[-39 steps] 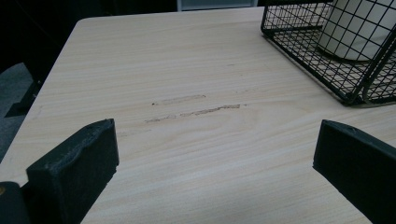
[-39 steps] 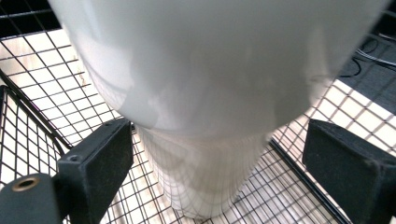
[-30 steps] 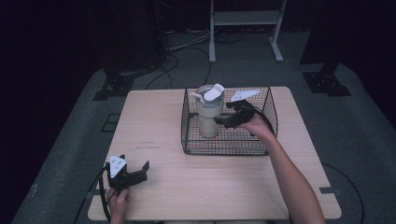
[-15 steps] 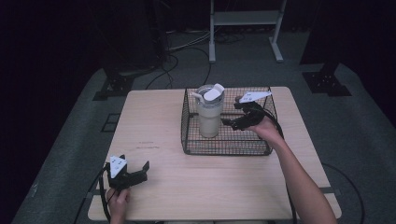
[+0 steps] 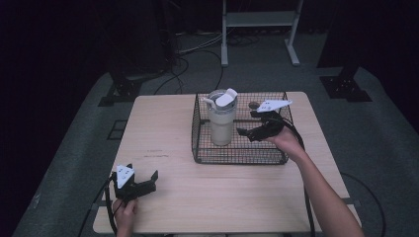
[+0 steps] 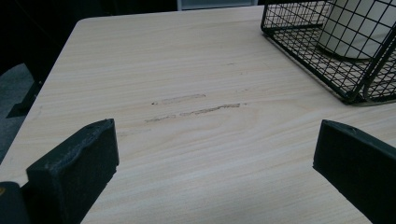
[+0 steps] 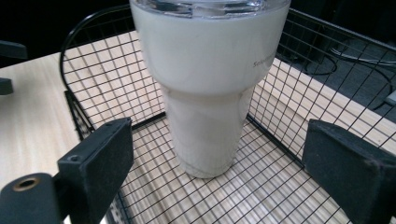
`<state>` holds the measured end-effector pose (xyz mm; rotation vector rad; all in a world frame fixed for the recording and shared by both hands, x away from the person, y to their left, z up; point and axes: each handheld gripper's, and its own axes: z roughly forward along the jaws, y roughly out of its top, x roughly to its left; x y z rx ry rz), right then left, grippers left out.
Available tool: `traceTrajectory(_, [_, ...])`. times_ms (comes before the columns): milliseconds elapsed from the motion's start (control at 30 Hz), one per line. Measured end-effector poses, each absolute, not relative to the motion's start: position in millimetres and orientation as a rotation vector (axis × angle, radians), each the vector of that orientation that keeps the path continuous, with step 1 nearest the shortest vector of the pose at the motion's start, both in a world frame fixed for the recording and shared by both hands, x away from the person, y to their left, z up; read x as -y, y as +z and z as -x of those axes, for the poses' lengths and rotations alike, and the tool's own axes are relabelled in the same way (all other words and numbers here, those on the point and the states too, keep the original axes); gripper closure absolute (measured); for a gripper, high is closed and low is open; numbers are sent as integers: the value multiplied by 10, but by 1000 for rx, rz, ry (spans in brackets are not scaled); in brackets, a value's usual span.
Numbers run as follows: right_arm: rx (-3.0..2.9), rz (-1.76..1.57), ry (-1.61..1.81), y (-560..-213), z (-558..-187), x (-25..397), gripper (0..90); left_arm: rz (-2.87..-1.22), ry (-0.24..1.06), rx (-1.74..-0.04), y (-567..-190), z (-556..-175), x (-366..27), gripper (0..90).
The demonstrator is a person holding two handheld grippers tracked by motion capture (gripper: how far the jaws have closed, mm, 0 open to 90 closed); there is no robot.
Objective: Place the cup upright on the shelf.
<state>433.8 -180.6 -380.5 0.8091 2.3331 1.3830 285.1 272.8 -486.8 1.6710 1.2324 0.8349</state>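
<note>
The high view looks forward and down over the whole worktop [image 5: 173, 143], while both gripper views sit low and close, sharing the wire basket [image 6: 327, 56] holding the tumbler [image 7: 210, 93].

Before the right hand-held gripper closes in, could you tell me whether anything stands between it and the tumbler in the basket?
Nothing visible does. The right hand-held gripper is open inside the wire basket, and the tumbler stands upright straight ahead of its jaws.
</note>
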Motion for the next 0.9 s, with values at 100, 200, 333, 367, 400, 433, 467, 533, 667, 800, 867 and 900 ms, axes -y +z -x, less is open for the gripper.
traceTrajectory(100, [-2341, -805, 1376, -3794, -4296, 1837, 85, -1672, 836, -1232, -4869, -2852, -2726, 0])
traceTrajectory(200, [-2333, -808, 1401, -3780, -4249, 1877, 85, -1673, 838, -1231, -4870, -2851, -2725, 0])
traceTrajectory(333, [-2338, -807, 1409, -3783, -4174, 1924, 85, -1674, 839, -1230, -4870, -2851, -2725, 0])
traceTrajectory(367, [-2342, -806, 1409, -3786, -4160, 1932, 85, -1675, 841, -1228, -4870, -2852, -2725, 0])
traceTrajectory(400, [-2348, -805, 1402, -3792, -4136, 1942, 85, -1673, 842, -1227, -4872, -2853, -2724, 0])
traceTrajectory(433, [-2351, -805, 1397, -3796, -4123, 1948, 85, -1676, 842, -1229, -4870, -2853, -2723, 0])
traceTrajectory(467, [-2350, -799, 1401, -3801, -4100, 1963, 85, -1677, 841, -1230, -4869, -2852, -2723, 0])
traceTrajectory(533, [-2351, -796, 1410, -3802, -4058, 1983, 85, -1678, 842, -1229, -4869, -2852, -2724, 0])
traceTrajectory(667, [-2350, -789, 1417, -3802, -3991, 2010, 85, -1673, 839, -1231, -4870, -2853, -2720, 0])
traceTrajectory(800, [-2355, -781, 1425, -3807, -3919, 2031, 85, -1674, 840, -1230, -4871, -2853, -2719, 0])
traceTrajectory(867, [-2357, -776, 1429, -3816, -3882, 2043, 85, -1675, 841, -1230, -4871, -2853, -2719, 0])
traceTrajectory(900, [-2359, -774, 1430, -3823, -3864, 2047, 85, -1675, 841, -1231, -4871, -2853, -2719, 0])
